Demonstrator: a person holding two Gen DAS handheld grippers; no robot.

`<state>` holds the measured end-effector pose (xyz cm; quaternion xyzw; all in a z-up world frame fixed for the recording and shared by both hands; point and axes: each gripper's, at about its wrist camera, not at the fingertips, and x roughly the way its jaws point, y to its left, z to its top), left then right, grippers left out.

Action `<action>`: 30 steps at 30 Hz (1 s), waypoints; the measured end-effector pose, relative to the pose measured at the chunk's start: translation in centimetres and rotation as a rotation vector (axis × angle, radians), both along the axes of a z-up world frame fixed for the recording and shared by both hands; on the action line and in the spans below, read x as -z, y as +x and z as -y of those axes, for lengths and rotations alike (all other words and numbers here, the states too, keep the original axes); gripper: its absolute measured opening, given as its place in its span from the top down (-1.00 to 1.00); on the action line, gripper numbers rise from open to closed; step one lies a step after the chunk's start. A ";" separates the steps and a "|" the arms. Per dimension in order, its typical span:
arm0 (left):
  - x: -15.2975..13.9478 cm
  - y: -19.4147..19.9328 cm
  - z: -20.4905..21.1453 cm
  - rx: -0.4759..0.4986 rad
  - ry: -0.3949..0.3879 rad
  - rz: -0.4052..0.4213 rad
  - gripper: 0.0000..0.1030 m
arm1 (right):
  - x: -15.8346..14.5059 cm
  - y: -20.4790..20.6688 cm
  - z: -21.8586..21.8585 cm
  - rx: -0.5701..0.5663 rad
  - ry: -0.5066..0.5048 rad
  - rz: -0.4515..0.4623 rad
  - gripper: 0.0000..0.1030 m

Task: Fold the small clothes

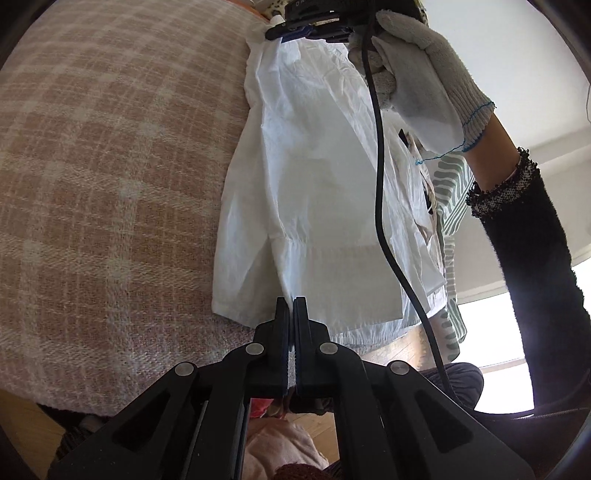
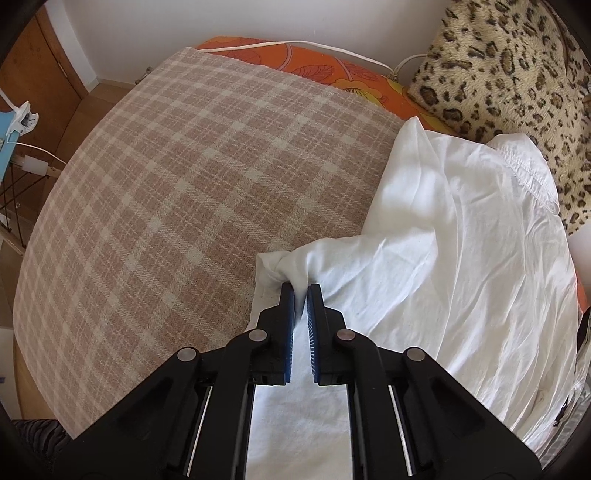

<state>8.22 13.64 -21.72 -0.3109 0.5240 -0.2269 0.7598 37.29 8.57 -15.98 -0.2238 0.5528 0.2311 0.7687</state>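
A white garment lies stretched along the right side of a pink plaid blanket. My left gripper is shut on the garment's near hem. At the far end of the cloth the right gripper, held by a gloved hand, pinches the other edge. In the right wrist view the same white garment spreads to the right, and my right gripper is shut on a bunched fold of it. The plaid blanket fills the left.
A leopard-print cushion sits at the far right, on an orange floral sheet with a white cable across it. A black cable hangs over the garment. A dark sleeve crosses on the right. A striped cloth lies under the garment's right edge.
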 end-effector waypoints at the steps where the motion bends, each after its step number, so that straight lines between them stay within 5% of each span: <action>1: 0.0 0.0 0.1 0.004 -0.002 0.001 0.99 | -0.8 -0.2 0.7 0.013 0.019 0.002 0.85; 6: -1.1 0.4 0.2 0.001 0.003 0.035 0.99 | -6.1 -4.8 7.6 0.056 0.167 0.005 0.44; 11: -1.9 0.3 -0.6 -0.021 0.000 0.060 0.99 | -8.5 -11.7 14.7 0.092 0.261 -0.024 0.40; 20: -3.0 -0.7 -1.8 -0.026 -0.007 0.099 0.99 | -3.6 -21.7 19.8 0.147 0.371 -0.220 0.39; 26: -2.9 -0.8 -1.3 -0.026 -0.003 0.106 0.99 | 1.0 -23.8 19.9 0.188 0.409 -0.338 0.35; 30: -3.6 -0.7 -1.0 -0.025 -0.005 0.129 0.99 | 1.7 -23.8 20.2 0.212 0.533 -0.403 0.35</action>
